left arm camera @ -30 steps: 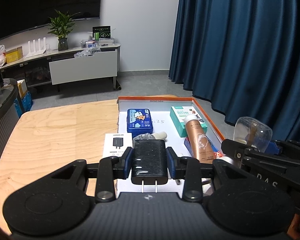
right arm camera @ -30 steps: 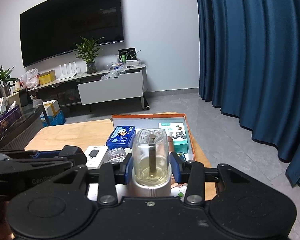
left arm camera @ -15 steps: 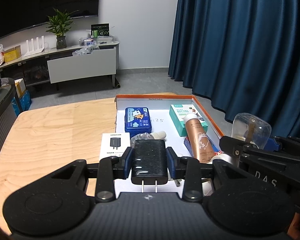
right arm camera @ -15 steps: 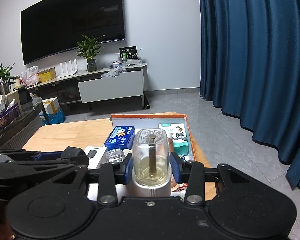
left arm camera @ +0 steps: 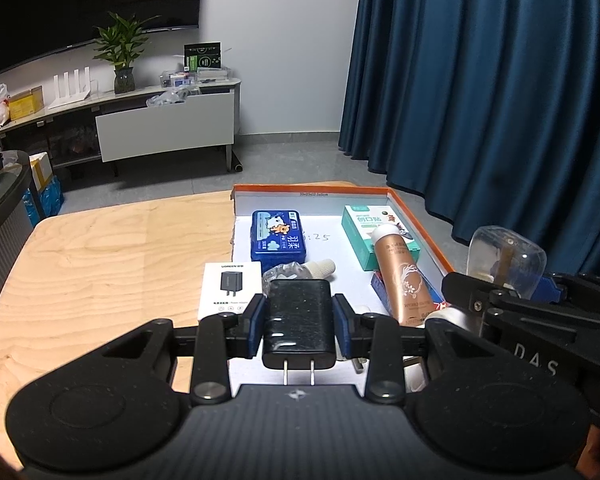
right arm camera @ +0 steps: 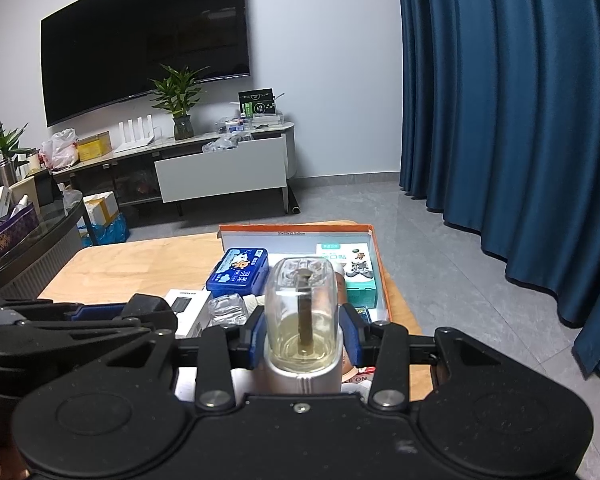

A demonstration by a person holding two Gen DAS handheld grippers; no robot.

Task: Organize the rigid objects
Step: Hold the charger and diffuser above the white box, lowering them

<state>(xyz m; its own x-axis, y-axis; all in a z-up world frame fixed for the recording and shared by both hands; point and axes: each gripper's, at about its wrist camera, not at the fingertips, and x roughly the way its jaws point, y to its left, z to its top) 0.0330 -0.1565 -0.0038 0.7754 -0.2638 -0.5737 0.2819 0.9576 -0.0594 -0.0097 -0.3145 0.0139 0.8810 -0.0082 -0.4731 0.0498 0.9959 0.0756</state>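
My left gripper (left arm camera: 299, 326) is shut on a black charger plug (left arm camera: 299, 320), prongs toward the camera, held above the near end of an orange-rimmed white tray (left arm camera: 312, 189). My right gripper (right arm camera: 302, 334) is shut on a clear perfume bottle (right arm camera: 300, 312) with a silver base, also over the tray; that bottle (left arm camera: 506, 260) shows at the right of the left wrist view. In the tray lie a blue tin (left arm camera: 279, 236), a green-and-white box (left arm camera: 370, 228), a copper tube (left arm camera: 404, 280) and a small clear bottle (left arm camera: 296, 270). A white charger box (left arm camera: 228, 290) rests on the wooden table (left arm camera: 100, 264).
Blue curtains (left arm camera: 500, 100) hang to the right of the table. A TV cabinet (right arm camera: 220, 168) with a plant (right arm camera: 178, 98) stands against the far wall under a large screen. A dark round table (right arm camera: 28, 240) with boxes is at the left.
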